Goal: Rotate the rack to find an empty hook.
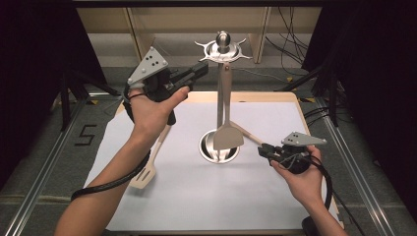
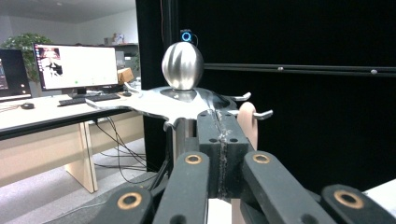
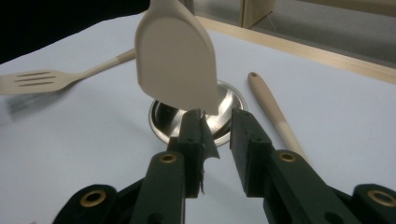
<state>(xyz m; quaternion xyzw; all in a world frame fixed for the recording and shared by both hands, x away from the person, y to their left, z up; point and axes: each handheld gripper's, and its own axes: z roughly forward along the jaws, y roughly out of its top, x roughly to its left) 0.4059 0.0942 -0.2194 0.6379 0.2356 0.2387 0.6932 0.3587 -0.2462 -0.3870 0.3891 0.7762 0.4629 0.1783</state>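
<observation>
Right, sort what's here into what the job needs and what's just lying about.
In the job:
utensil stand
hanging spatula
left gripper, shut by the stand's top
right gripper, open by the spatula's blade

Lying about:
slotted turner, flat on the sheet
loose utensil handle beside the stand's base
monitor, background

Polished steel utensil stand (image 1: 223,73) with a ball finial, a ring of curved hooks at its top and a round dished base (image 1: 219,147), standing upright at the middle of the white-covered bench (image 1: 196,196). Beige solid turner with a broad flat blade (image 1: 228,136) hangs from one hook, blade down, just above the base. Beige slotted spatula (image 1: 146,173) lies flat on the bench left of the stand. A third beige handle (image 1: 247,133) lies right of the base.
</observation>
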